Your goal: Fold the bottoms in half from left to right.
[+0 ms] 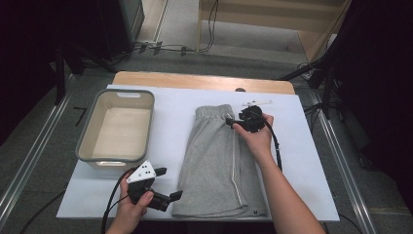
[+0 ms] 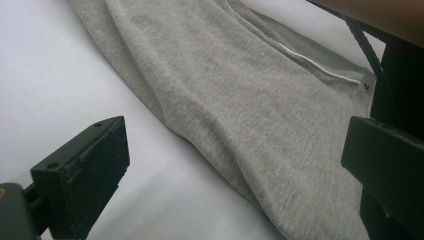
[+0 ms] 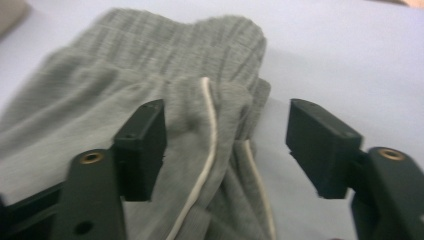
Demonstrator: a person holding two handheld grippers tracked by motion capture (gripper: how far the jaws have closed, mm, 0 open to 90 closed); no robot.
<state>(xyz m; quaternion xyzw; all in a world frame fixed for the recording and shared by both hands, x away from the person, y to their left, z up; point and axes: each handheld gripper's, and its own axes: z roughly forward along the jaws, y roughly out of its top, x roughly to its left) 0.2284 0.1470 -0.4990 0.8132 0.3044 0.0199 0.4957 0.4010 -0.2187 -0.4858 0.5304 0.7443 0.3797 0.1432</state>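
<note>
Grey shorts [image 1: 214, 161] lie folded lengthwise on a white sheet [image 1: 302, 161], waistband toward the far side. My right gripper [image 1: 230, 122] is at the waistband's right edge. In the right gripper view its jaws [image 3: 227, 120] stand open around a bunched fold of waistband [image 3: 175, 65] and white cord [image 3: 207, 130], with the pads not pressing on it. My left gripper [image 1: 169, 184] hovers by the shorts' near left hem, open. In the left gripper view the grey fabric [image 2: 240, 100] runs between and beyond its jaws [image 2: 232, 145] without touching them.
A grey-rimmed basin [image 1: 87, 126] with a pale inside stands on the sheet at the left. The wooden table edge [image 1: 195, 80] shows at the far side. Cables and stand legs are on the floor around the table.
</note>
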